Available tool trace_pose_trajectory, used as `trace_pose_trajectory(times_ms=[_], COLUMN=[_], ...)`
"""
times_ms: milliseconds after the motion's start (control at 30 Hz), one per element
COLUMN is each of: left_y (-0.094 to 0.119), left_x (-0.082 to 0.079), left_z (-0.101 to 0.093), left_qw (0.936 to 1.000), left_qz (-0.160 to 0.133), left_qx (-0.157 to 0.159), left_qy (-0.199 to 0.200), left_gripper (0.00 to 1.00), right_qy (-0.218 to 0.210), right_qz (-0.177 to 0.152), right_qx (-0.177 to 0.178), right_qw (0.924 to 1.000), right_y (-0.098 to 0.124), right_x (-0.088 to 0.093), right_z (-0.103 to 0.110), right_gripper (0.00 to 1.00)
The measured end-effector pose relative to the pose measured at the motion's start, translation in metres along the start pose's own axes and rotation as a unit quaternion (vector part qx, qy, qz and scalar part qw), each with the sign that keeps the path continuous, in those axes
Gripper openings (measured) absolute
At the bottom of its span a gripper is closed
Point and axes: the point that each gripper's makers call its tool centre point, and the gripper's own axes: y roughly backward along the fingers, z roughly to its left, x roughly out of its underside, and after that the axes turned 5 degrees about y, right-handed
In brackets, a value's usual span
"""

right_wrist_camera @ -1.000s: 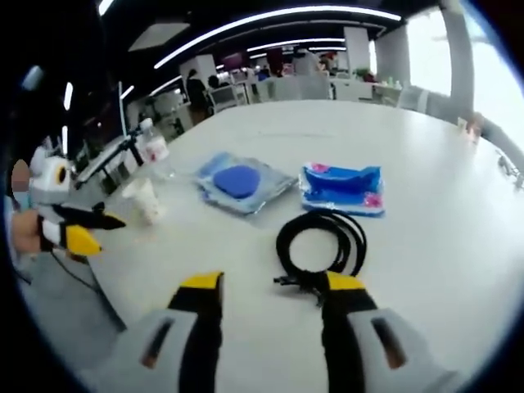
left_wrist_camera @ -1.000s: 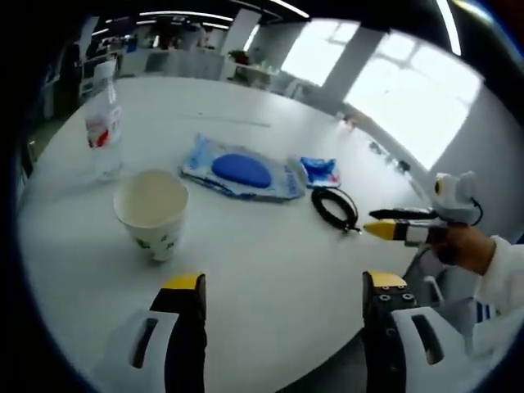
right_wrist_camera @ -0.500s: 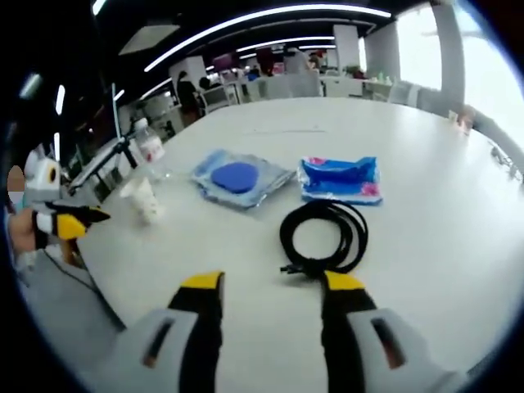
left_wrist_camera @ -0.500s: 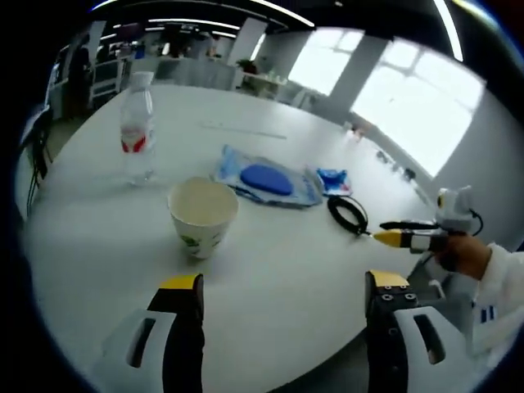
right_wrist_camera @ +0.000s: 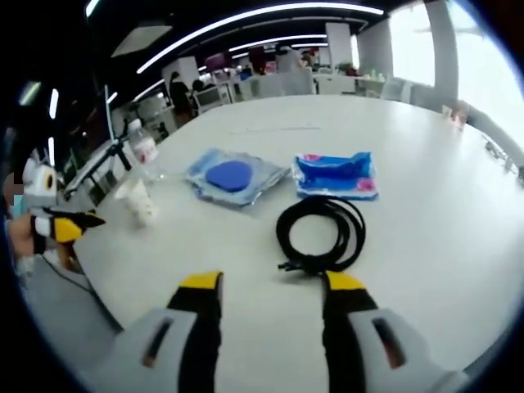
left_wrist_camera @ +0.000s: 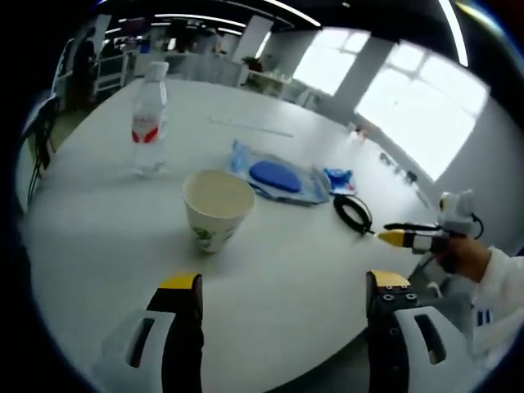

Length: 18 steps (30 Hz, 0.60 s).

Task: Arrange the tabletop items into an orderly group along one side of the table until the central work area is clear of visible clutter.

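Holding both claws above the near edge of the round white table [left_wrist_camera: 98, 246], nothing gripped. My left gripper [left_wrist_camera: 282, 286] has its jaws wide apart and empty; my right gripper [right_wrist_camera: 270, 286] likewise stands open with only bare tabletop between its tips.

Left to right from the left claw: a clear water bottle [left_wrist_camera: 149, 119] with a red label stands far ahead and left, upright. A paper cup [left_wrist_camera: 216, 207] stands upright just ahead, slightly left of centre. Beyond it and to the right lies a flat wipes pack with a blue oval flap [left_wrist_camera: 277, 176], then a small blue packet [left_wrist_camera: 340, 178], then a coiled black cable [left_wrist_camera: 352, 214].

From the right claw: the cable coil [right_wrist_camera: 321, 232] lies just ahead of the jaw tips, not touching as far as I can tell. The blue packet [right_wrist_camera: 334, 173] sits beyond it.

Progress, my judgement: barely begun. The five items lie strung across the middle, apart from each other. All of them remain to be moved to one side.
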Motion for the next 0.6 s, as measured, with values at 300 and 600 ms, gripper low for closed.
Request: trace_pose_trajectory(times_ms=[300,600], left_y=[0.001,0.007], left_x=[-0.004,-0.009], left_z=[0.002,0.013], left_qw=[1.0000,0.9997], left_qz=[-0.004,-0.012], left_qx=[-0.004,-0.018], left_qy=[-0.003,-0.007], left_gripper=[0.79,0.79], right_qy=[0.000,0.004], right_qz=[0.002,0.004], right_qx=[0.001,-0.003], right_qw=[1.0000,1.0000], right_y=[-0.001,-0.002], right_x=[-0.001,-0.003], right_z=[-0.001,-0.002], right_gripper=[0.46,0.47])
